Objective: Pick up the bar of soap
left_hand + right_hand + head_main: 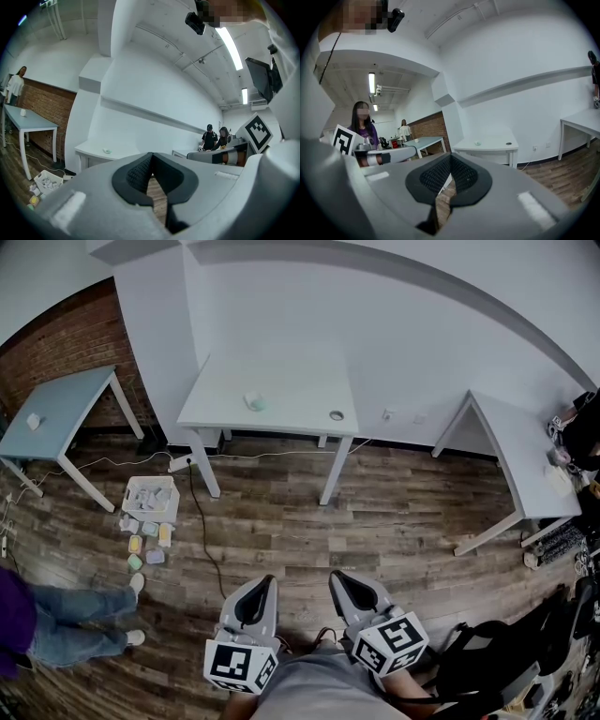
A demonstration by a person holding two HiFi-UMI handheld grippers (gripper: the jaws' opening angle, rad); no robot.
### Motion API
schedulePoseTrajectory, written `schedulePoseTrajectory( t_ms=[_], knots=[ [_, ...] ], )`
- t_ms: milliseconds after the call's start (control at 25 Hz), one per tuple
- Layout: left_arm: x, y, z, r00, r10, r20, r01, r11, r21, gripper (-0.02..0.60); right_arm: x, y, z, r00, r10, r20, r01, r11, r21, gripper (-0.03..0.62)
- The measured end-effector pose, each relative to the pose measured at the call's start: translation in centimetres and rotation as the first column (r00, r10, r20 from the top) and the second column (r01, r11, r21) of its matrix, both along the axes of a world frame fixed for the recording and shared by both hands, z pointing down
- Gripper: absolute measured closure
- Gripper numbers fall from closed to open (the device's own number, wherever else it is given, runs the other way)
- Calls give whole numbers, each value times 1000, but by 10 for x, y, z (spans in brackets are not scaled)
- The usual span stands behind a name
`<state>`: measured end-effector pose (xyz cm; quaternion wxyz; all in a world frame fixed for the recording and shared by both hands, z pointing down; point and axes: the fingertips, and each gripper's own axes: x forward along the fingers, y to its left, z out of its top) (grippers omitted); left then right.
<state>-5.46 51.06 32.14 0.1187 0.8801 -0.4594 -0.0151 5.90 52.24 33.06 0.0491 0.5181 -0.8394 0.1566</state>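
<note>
White table [281, 381] bearing soap bar [254, 401], left tongs [151, 157] and right tongs [450, 157] closed, empty

White table [291, 381], pale green soap [254, 401] (tint faint), brown plank floor [394, 521], red-brick wall [66, 338].

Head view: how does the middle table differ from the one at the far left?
The middle table is white; the left table is blue-grey. The middle table stands against the white wall, the left table by the brick wall. The middle table bears two small things, a pale lump and a ring; the left table bears one white thing. Both have white legs.
</note>
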Motion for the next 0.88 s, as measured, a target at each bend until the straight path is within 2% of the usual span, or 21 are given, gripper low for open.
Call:
schedulePoseTrajectory(
  t_ms=[280,880],
  knots=[
    [-17,-9,2,1000,22,-10,-21,1000,16,583,-28,-7,2,1000,-15,-17,15,1000,5,592],
    [-11,-74,2,1000,22,7,-22,1000,0,583,-26,-79,-3,999,-30,16,29,999,36,592]
  ],
)
